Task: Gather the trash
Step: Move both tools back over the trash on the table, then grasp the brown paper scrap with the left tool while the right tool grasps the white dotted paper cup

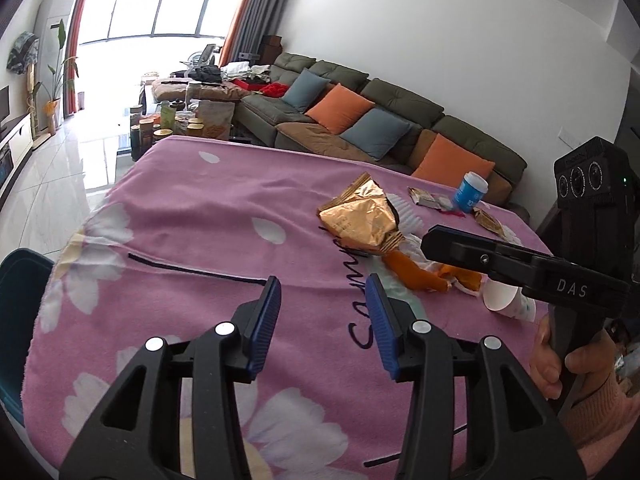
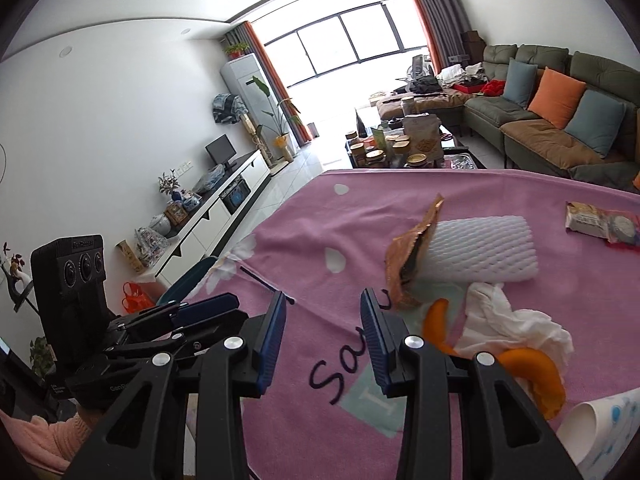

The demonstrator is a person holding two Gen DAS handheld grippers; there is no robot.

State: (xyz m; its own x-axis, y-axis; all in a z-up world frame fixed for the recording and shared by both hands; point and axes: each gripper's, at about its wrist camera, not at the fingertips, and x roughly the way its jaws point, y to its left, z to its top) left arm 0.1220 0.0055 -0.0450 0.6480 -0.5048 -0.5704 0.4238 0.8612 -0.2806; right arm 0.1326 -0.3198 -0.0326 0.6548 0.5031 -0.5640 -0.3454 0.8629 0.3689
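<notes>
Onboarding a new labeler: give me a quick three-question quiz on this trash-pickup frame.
1. True or false: the left gripper is open and holds nothing.
2. What lies right behind the gold wrapper? A) white foam sleeve B) glass jar C) book
3. Which item stands upright near the far table edge?

Key:
1. True; the right gripper is open and empty too.
2. A, the white foam sleeve.
3. The blue cup; the paper cup by the orange peel lies on its side.

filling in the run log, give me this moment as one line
left gripper: open, empty | right gripper: open, empty | crinkled gold foil wrapper, orange peel, white tissue: on pink floral cloth, ungrasped
</notes>
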